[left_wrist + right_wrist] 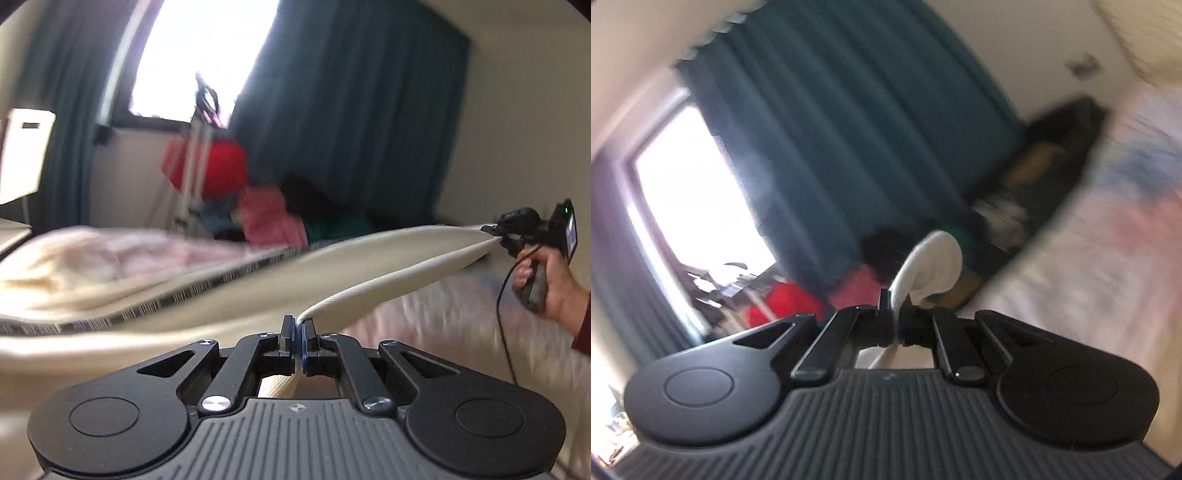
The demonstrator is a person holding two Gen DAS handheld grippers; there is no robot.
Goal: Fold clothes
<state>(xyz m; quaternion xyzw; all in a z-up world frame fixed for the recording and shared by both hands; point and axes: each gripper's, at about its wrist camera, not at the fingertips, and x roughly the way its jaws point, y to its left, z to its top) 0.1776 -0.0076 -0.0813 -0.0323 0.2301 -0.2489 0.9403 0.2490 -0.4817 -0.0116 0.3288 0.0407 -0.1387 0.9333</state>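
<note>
A cream garment (332, 273) with a dark patterned band is stretched in the air between both grippers, above a bed. My left gripper (297, 325) is shut on one edge of it at the bottom centre of the left wrist view. My right gripper (496, 233) shows at the far right of that view, held by a hand, shut on the other end. In the right wrist view the right gripper (895, 301) is shut on a bunched cream fold (934, 258) that sticks up past the fingers. Both views are blurred by motion.
The bed (424, 325) with a pale pink cover lies below. A heap of pink, red and dark clothes (266, 214) sits beside a white rack by the teal curtains (332, 110) and bright window. A dark open case (1052, 158) lies beside the bed.
</note>
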